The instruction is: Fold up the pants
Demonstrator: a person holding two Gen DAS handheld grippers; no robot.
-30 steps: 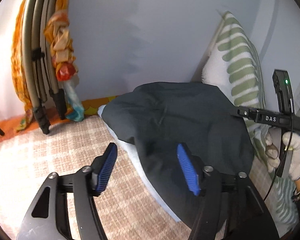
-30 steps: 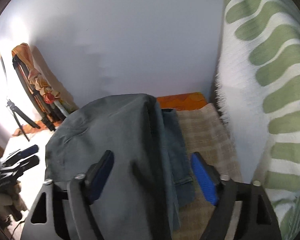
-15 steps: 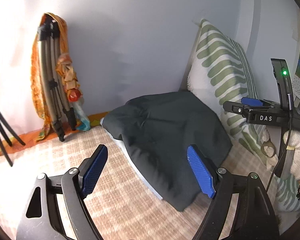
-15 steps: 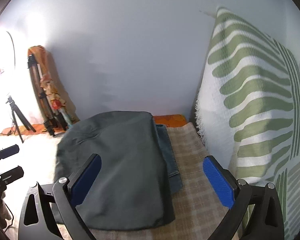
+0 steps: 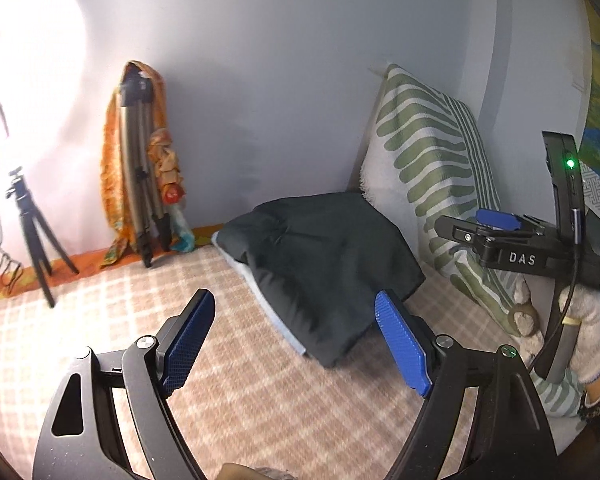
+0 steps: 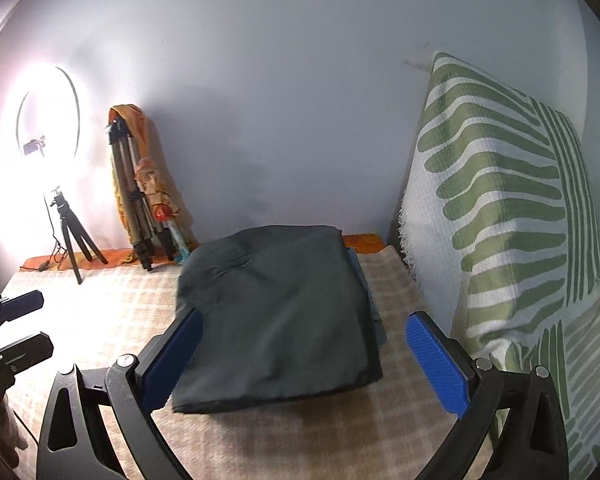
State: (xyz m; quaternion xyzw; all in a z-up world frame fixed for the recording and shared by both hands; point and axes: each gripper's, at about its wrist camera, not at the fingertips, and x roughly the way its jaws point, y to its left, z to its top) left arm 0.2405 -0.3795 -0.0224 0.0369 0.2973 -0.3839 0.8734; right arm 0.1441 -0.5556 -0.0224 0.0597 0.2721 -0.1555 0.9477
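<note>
The folded dark pants (image 6: 276,312) are seen lying square at twelve o'clock, both grippers' fingers (image 6: 436,360) spread wide and empty, best withdrawn without snagging the stack.

The only readable text is "DAS", in pale capital letters on the black body of the right claw (image 5: 496,224), seen from the left wrist view. It stands on the side of the housing, just behind the blue pad. No other label, number or sign can be read in either view.
</note>
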